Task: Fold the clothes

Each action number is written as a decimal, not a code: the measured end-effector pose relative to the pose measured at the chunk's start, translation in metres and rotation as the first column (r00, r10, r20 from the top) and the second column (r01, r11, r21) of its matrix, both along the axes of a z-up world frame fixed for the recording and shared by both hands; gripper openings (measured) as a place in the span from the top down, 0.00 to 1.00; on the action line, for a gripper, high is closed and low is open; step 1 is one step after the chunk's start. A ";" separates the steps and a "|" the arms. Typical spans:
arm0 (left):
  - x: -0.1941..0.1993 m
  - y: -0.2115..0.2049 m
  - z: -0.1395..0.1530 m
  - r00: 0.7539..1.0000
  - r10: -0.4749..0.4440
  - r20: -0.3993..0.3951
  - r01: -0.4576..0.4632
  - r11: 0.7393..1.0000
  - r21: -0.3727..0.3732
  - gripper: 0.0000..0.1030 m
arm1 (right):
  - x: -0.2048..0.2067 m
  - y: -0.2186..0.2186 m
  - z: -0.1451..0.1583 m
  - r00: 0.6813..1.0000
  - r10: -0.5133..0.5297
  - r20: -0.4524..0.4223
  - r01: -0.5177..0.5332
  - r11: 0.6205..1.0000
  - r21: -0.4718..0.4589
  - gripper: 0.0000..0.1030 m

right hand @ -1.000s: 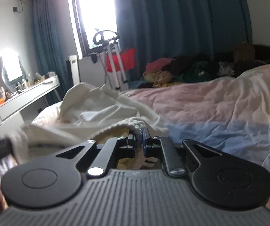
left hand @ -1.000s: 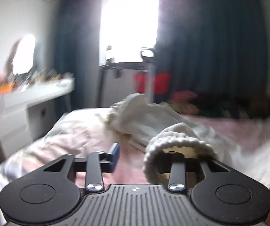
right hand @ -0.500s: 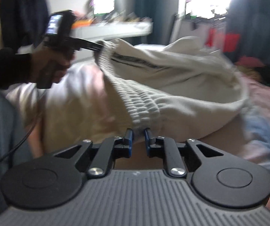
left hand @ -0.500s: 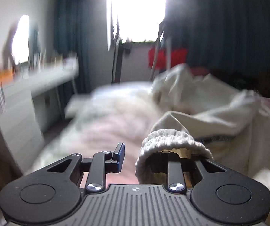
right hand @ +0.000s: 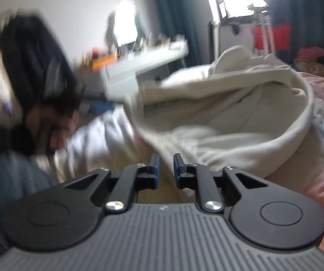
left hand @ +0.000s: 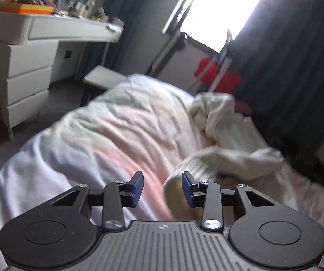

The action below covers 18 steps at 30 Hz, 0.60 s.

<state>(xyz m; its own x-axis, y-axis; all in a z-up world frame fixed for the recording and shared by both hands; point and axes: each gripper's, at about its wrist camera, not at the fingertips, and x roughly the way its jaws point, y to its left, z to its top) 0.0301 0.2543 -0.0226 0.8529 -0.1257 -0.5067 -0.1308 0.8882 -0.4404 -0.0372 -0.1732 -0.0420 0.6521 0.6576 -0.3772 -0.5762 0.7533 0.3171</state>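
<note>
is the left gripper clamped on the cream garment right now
No, the left gripper has its jaws apart and opening, with only the bedsheet showing between them; the cream garment lies off to the side.

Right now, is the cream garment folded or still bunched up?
Bunched up. The cream garment lies in a loose, rumpled heap on the bed, its ribbed hem hanging open, no flat folds.

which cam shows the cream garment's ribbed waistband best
The right wrist view: the ribbed waistband runs up from the right gripper across mid-frame, with the cream garment open behind it. The left wrist view shows only a blurred edge of it by the left gripper, whose jaws are opening.
</note>
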 end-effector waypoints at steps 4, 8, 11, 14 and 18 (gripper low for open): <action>-0.007 -0.014 0.021 1.000 -0.024 0.006 0.025 0.998 -0.054 0.50 | 0.007 -0.023 0.000 0.991 -0.117 -0.072 0.126 0.983 0.135 0.83; 0.019 -0.038 0.005 0.993 -0.055 -0.103 0.062 0.996 0.069 0.51 | 0.009 -0.035 -0.002 0.962 -0.261 -0.076 0.268 0.958 0.101 0.81; 0.025 -0.036 -0.006 0.985 -0.081 -0.150 0.082 0.997 0.005 0.48 | 0.009 -0.041 -0.005 0.947 -0.306 -0.101 0.316 0.944 0.097 0.42; 0.021 -0.044 -0.010 0.982 -0.098 -0.159 0.106 0.993 0.042 0.42 | 0.011 -0.049 -0.010 0.941 -0.314 -0.128 0.330 0.935 0.132 0.21; 0.027 -0.055 -0.020 0.966 -0.150 -0.210 0.166 0.984 0.062 0.37 | 0.023 -0.049 -0.022 0.932 -0.305 -0.196 0.333 0.934 0.132 0.21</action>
<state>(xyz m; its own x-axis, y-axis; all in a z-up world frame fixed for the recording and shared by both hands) 0.0572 0.1991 -0.0429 0.7029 -0.2032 -0.6816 -0.0659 0.9356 -0.3469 -0.0146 -0.2217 -0.0641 0.7728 0.4862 -0.4078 -0.2406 0.8192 0.5206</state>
